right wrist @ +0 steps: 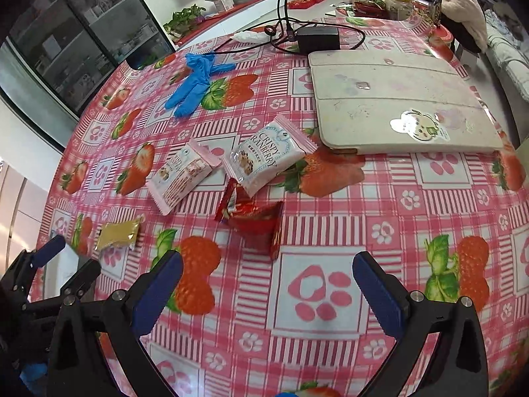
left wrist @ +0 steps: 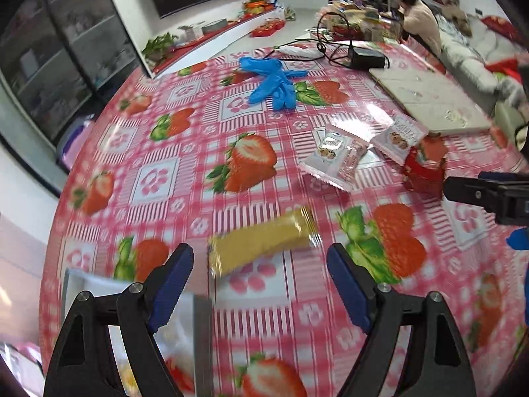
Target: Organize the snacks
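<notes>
Snacks on strawberry-print counter [left wrist: 185, 152]. Left wrist view: yellow foil bar [left wrist: 264, 241] just ahead of left gripper [left wrist: 261, 264], fingers apart, empty. Right wrist view: red crinkled packet [right wrist: 254, 218], two pink-white cranberry crisp packs [right wrist: 264, 155] ahead of right gripper [right wrist: 267, 274], fingers apart, empty.

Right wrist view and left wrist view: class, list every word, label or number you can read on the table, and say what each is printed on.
"CRISPY CRANBERRY": on the pink and white snack packet nearest the white board.
Second pink packet: similar print, too blurred to read.
Red packet: print unreadable.
Yellow packet: no legible text.
Sticker on the board: a picture; any words are too small.
Left wrist view: all blurred.
</notes>
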